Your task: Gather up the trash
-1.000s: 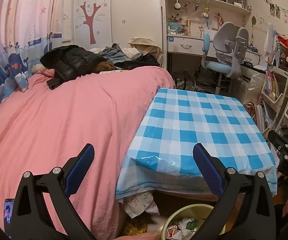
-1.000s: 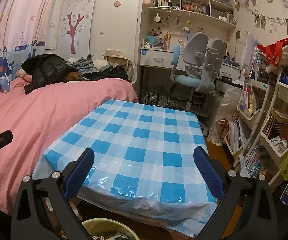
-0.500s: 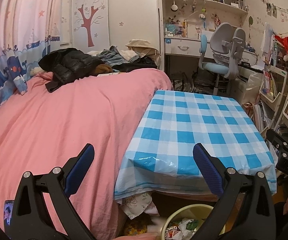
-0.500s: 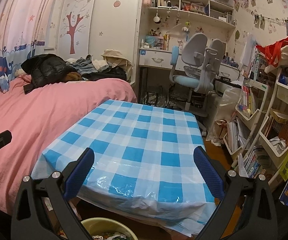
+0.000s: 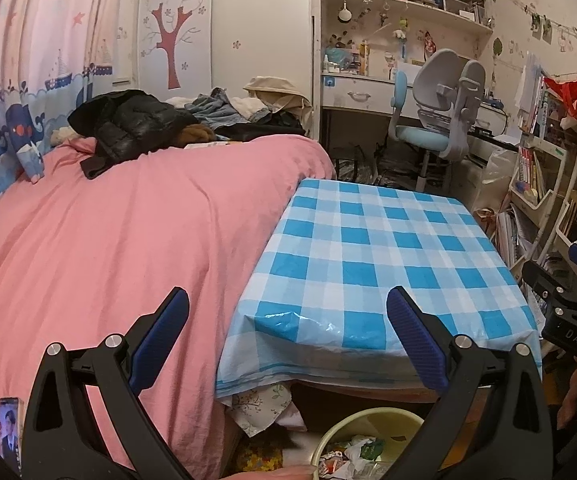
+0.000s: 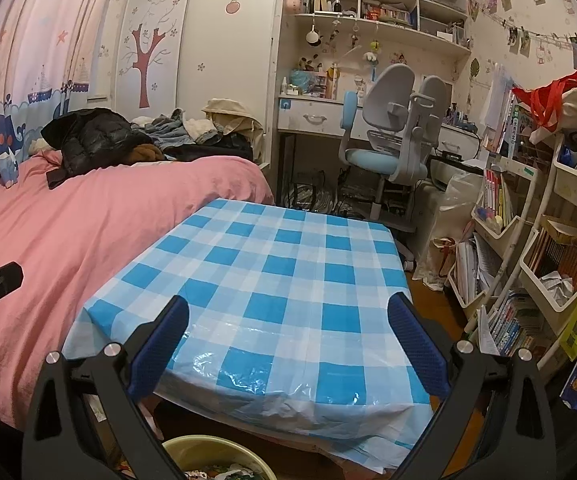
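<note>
Two claws: left claw [image 5: 287, 334] and right claw [image 6: 288, 340], both spread wide, holding nothing.
Worktop [image 6: 288, 280]: blue-checked cloth, beside pink bed [image 5: 108, 240].
Trash [image 5: 350, 458]: crumpled wrappers inside yellow bin [image 5: 372, 426], on floor below worktop's near edge.

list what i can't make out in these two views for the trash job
- Trash bin: left wrist view, the bottom edge and the left gripper cut it off; its contents are a jumble. In the right wrist view only its rim shows, behind the right gripper.
- Floor under the checked table: hidden by the hanging cloth, both views.
- Shelf items: too small to identify.
</note>
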Demonstrator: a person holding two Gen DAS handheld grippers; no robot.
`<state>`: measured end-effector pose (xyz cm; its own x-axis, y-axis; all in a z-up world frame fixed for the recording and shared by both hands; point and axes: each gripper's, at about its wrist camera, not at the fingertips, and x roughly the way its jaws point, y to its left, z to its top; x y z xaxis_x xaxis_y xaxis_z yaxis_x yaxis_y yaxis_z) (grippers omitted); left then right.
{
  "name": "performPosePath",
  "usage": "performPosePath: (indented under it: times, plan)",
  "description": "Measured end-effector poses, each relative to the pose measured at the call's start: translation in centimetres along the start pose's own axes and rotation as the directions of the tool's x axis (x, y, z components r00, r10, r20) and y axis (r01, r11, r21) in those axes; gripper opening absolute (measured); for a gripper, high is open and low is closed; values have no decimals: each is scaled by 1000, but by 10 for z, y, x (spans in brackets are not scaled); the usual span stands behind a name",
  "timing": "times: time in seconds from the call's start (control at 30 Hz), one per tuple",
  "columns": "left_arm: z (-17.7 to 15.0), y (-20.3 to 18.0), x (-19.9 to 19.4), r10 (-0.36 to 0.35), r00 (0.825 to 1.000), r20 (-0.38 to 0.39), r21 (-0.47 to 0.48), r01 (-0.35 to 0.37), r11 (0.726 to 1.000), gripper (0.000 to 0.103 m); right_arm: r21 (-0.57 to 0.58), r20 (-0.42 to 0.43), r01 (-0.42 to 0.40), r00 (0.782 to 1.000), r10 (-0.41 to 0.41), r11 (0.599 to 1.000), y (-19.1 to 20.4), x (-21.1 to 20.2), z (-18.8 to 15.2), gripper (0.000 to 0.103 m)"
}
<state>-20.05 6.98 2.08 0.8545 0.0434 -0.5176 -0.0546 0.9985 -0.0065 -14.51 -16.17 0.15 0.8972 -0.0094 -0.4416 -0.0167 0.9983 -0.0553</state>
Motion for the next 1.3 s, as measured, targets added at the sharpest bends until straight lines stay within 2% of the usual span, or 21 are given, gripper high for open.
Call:
performPosePath:
  times: [0.73, 1.07, 1.3]
  plan:
    - [-3, -5, -4, -14, 1000, 17, 26, 14, 1000, 95, -1, 0, 0, 1000, 0, 1000, 0, 0, 0, 95]
    - [-4, -12, -4, -58, 998, 9, 53, 58, 997, 96, -2, -1, 0, 1000, 0, 1000, 0, 0, 0, 95]
    - [-4, -16, -2, -44, 999, -3, 63, 44, 997, 96, -2, -1, 0, 1000, 0, 1000, 1, 0, 0, 95]
